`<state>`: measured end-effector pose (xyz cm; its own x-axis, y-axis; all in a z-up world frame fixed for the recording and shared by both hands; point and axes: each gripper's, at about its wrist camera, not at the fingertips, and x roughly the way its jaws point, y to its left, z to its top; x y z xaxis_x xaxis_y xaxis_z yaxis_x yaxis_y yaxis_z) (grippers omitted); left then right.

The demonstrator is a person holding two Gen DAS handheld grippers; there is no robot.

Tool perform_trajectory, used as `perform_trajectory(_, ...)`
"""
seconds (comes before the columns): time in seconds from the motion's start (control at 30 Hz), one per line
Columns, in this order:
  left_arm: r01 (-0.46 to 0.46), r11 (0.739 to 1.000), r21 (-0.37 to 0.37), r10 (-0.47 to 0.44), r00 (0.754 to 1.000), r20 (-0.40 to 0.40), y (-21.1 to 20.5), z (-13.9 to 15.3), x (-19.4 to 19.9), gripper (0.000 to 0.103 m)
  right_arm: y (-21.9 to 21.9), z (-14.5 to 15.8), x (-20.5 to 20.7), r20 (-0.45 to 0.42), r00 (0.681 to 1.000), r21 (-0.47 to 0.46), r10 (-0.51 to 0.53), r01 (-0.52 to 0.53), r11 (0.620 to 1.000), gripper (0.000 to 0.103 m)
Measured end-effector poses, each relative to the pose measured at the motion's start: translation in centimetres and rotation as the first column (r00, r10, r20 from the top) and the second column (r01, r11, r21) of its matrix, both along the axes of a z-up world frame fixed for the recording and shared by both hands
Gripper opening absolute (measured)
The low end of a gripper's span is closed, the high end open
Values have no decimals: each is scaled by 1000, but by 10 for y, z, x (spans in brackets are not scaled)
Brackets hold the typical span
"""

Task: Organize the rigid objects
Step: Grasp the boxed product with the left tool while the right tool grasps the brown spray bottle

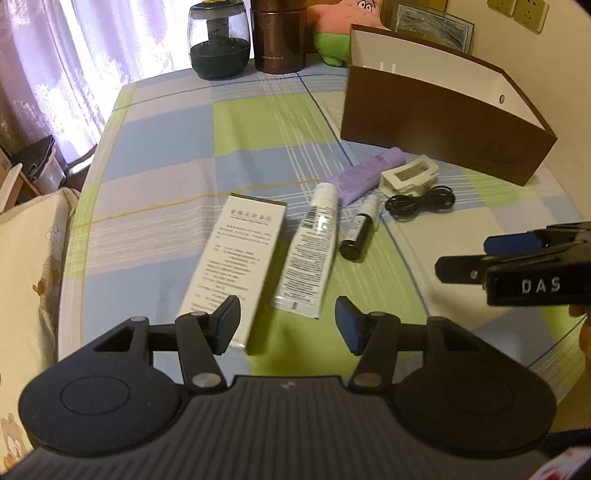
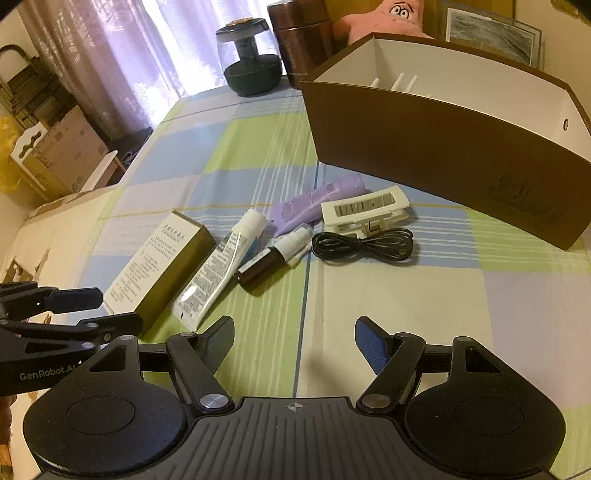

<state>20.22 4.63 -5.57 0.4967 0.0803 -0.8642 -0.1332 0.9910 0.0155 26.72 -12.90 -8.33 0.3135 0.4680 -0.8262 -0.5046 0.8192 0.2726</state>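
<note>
On the checked cloth lie a white carton (image 1: 236, 258) (image 2: 159, 266), a white tube (image 1: 312, 251) (image 2: 221, 266), a small dark spray bottle (image 1: 360, 230) (image 2: 269, 264), a purple tube (image 1: 365, 173) (image 2: 317, 199), a white clip (image 1: 408, 177) (image 2: 365, 208) and a coiled black cable (image 1: 419, 201) (image 2: 364, 245). A brown organizer box (image 1: 443, 136) (image 2: 443, 151) with a white inside stands behind them. My left gripper (image 1: 288, 325) is open and empty above the near ends of the carton and tube. My right gripper (image 2: 295, 345) is open and empty above bare cloth, in front of the bottle.
A dark glass jar (image 1: 218, 40) (image 2: 251, 59), a brown canister (image 1: 279, 37) (image 2: 303, 44) and a pink plush (image 1: 343, 22) (image 2: 388, 18) stand at the far edge. A cushion (image 1: 33, 266) lies left. Cardboard boxes (image 2: 62, 151) sit beyond the left edge.
</note>
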Motion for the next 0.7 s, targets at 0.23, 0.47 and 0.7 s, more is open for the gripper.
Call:
perform_trajectory(0.23,28,999,36,-28,1000,-3,23,-12,11,53,11,-10,7,-20,999,-8,-33,33,999,69)
perform_trajectory(0.47,84,994,67,-82,996,-36,38,-27,27,59,17,-20,13,-37,997,-25,-73,72,997,69)
perform_trajectory(0.7,144,987,73,-140,988,-64,44,-41,43,59,21,-27,17,-58,993,-27,-106,105,994,69)
